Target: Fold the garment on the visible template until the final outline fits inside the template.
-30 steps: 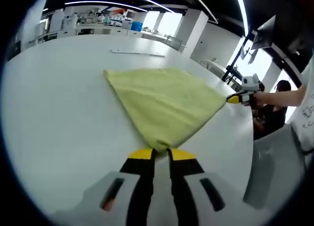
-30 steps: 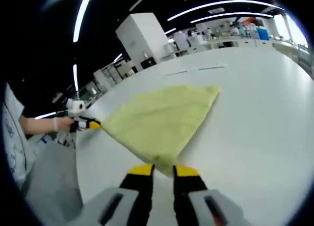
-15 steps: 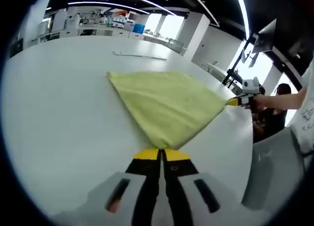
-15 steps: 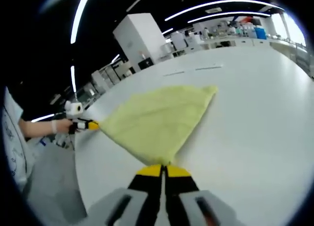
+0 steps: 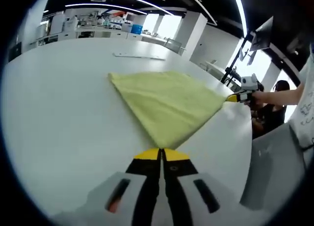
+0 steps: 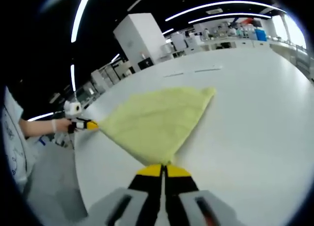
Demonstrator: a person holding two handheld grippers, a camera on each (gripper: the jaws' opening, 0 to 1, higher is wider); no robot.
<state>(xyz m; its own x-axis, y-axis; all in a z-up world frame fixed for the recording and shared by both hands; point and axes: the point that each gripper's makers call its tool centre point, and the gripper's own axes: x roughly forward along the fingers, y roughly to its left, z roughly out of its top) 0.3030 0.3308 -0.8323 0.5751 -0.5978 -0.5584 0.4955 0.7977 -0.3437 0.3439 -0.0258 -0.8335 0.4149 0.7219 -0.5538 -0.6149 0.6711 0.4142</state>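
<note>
1. The yellow-green garment is lying flat on the white table, spread out in a rough triangle.
2. The left gripper is pinching the garment's near corner, its yellow-tipped jaws pressed together on the cloth.
3. The right gripper is clamping another corner the same way, jaws closed tight on the fabric.
4. Each gripper is showing up at the far corner in the other's view, held by a person's hand.
5. Thin pale strips are lying on the table beyond the garment; shelving and cabinets are standing further back.
</note>
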